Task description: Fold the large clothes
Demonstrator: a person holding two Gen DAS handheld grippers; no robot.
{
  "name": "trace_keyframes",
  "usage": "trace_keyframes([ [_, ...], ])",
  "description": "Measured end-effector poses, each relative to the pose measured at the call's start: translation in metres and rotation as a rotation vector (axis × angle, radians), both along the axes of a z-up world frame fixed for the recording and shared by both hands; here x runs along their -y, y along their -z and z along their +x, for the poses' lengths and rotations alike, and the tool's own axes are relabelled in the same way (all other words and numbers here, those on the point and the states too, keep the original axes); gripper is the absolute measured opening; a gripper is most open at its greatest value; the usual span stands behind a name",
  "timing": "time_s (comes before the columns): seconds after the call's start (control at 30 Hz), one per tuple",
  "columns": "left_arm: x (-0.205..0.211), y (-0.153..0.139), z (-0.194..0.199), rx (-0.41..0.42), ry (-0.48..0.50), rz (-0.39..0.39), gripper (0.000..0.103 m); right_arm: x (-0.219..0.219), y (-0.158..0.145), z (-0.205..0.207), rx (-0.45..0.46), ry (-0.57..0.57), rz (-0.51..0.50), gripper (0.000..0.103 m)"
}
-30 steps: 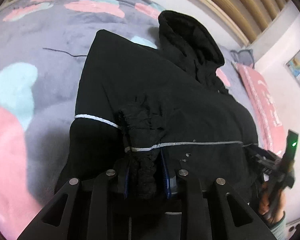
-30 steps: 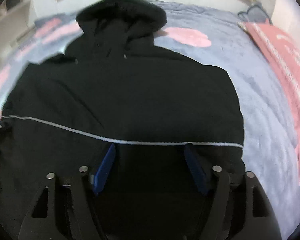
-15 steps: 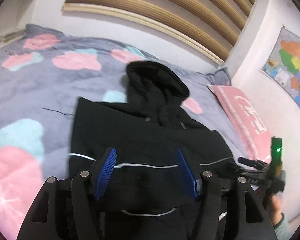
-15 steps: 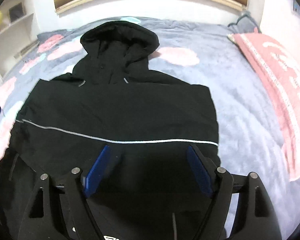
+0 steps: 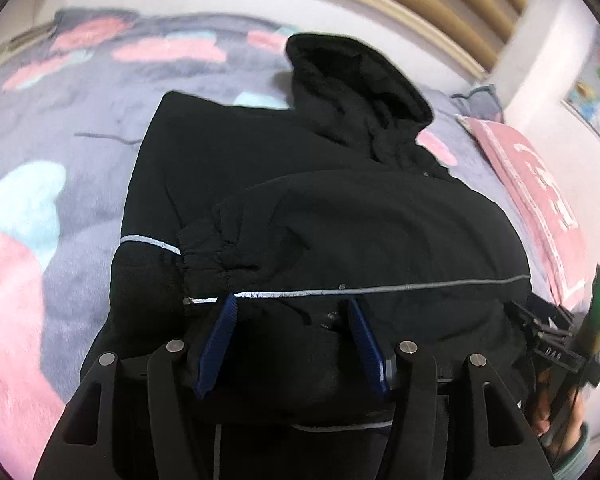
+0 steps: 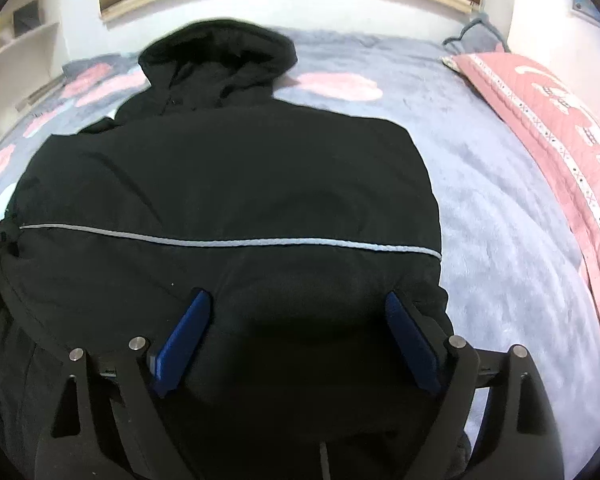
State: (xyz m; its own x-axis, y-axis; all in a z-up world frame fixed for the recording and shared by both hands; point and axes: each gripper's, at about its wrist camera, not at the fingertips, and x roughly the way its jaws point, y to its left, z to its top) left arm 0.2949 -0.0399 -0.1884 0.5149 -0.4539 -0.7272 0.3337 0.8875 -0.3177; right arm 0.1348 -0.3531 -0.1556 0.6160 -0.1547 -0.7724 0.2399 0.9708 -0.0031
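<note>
Now the black hooded jacket point(image 6: 228, 184) lies flat on the grey blanket point(image 6: 500, 216) of the bed, the hood point(image 6: 220, 60) pointing to the headboard and one sleeve point(image 5: 340, 224) folded across the body, its gathered cuff point(image 5: 208, 248) near the reflective stripe point(image 5: 380, 290). My left gripper point(image 5: 292, 344) has just let its jaws come a little closer again, but they stand spread above the cloth and pinch nothing. My right gripper point(image 6: 296, 344) has been opening too; its jaws are wide apart over the lower part of the jacket and hold nothing. I judge the jacket to be soft, a bit thick and bulky, not fragile, and probably smooth enough to slide. I think the best hold is at the hem, one gripper near each corner, taking all layers together.
</note>
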Motion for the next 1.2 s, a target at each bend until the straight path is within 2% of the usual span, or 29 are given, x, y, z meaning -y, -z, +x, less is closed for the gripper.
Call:
trace_keyframes([
  [0.1,-0.001,-0.003,0.001,-0.015,-0.004,0.002,0.059,-0.001,0.000,-0.003,-0.001,0.016,-0.008,0.091],
  [0.17,0.002,-0.009,0.006,-0.048,-0.010,0.018,0.059,-0.002,-0.001,-0.001,-0.033,0.020,-0.015,0.091],
  [0.27,0.005,-0.026,0.011,-0.098,-0.005,0.021,0.059,0.005,-0.006,0.007,-0.107,0.018,0.026,0.091],
  [0.4,0.000,-0.063,0.012,-0.131,0.011,-0.003,0.059,0.013,-0.024,0.015,-0.212,0.020,0.084,0.091],
  [0.53,0.001,-0.119,0.016,-0.095,0.019,0.014,0.059,0.021,-0.060,0.019,-0.258,0.027,0.174,0.091],
  [0.6,0.003,-0.144,0.020,-0.075,0.024,0.024,0.059,0.023,-0.083,0.024,-0.256,0.022,0.198,0.091],
  [0.77,0.008,-0.192,0.038,-0.038,0.022,-0.007,0.059,0.027,-0.148,0.047,-0.200,0.022,0.166,0.091],
  [0.93,0.015,-0.231,0.063,-0.001,0.032,-0.037,0.060,0.027,-0.203,0.089,-0.147,0.018,0.161,0.092],
  [1.07,0.026,-0.251,0.095,0.013,0.028,-0.039,0.060,0.034,-0.221,0.123,-0.139,0.001,0.213,0.092],
  [1.2,0.038,-0.246,0.139,-0.017,0.021,-0.051,0.060,0.048,-0.214,0.163,-0.128,0.010,0.283,0.092],
])
